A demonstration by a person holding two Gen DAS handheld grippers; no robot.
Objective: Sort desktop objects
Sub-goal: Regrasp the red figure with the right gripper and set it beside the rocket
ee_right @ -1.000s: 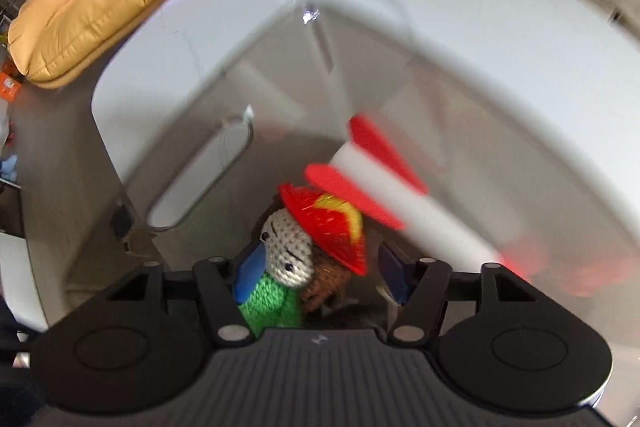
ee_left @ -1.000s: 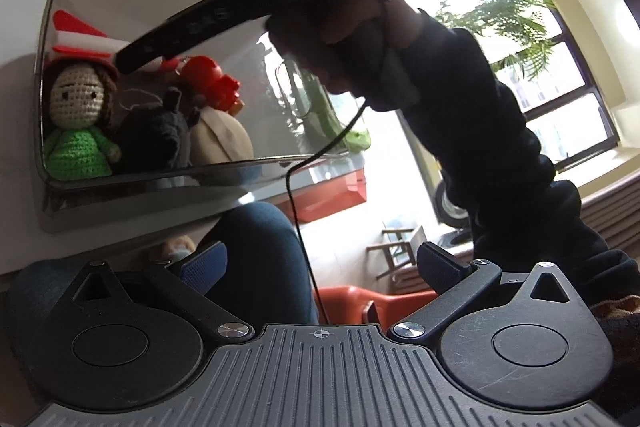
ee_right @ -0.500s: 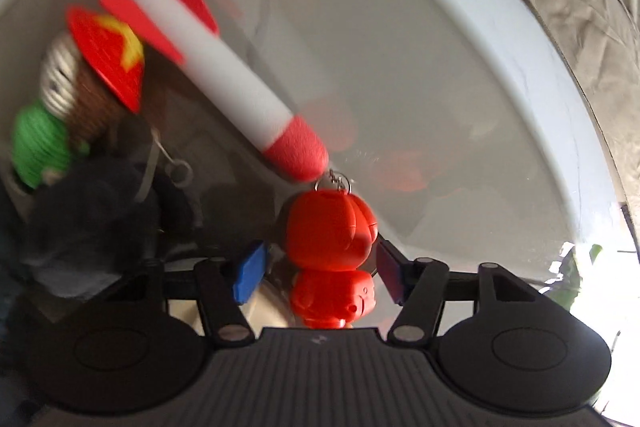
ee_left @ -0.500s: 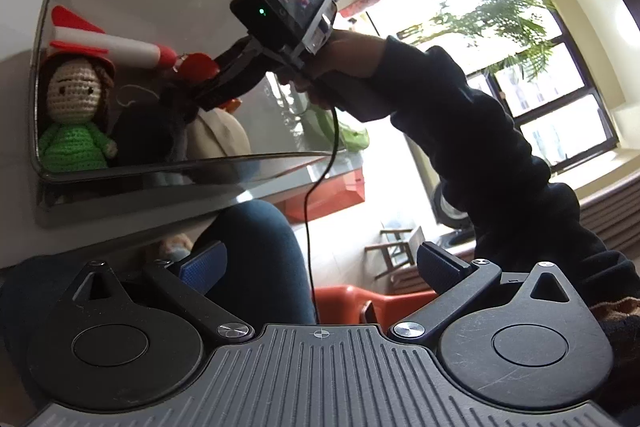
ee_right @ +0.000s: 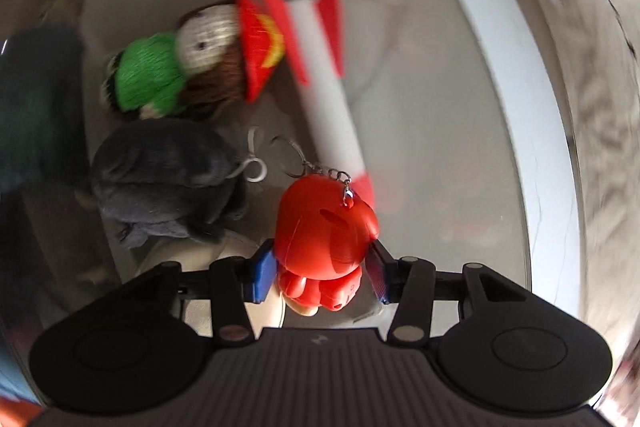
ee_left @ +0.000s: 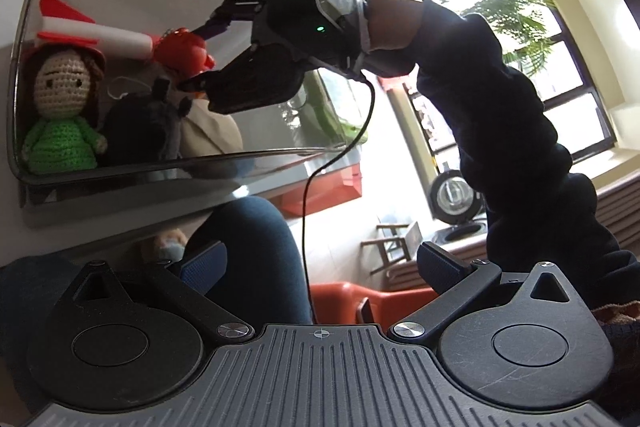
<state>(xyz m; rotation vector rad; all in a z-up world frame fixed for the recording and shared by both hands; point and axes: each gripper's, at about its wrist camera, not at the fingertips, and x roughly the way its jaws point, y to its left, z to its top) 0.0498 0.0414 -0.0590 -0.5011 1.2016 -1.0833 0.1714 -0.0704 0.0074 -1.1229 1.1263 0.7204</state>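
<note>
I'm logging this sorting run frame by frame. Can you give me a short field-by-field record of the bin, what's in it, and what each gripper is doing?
container: clear plastic bin on a white surface
contents: crocheted doll in green dress and red hat; red-and-white foam rocket; dark grey plush toy; red plastic figure keychain
right gripper: pointing down into the bin, jaws closed on the red figure's sides
left gripper: jaws open, empty, outside the bin
blur: right wrist view is smeared at the edges
</note>
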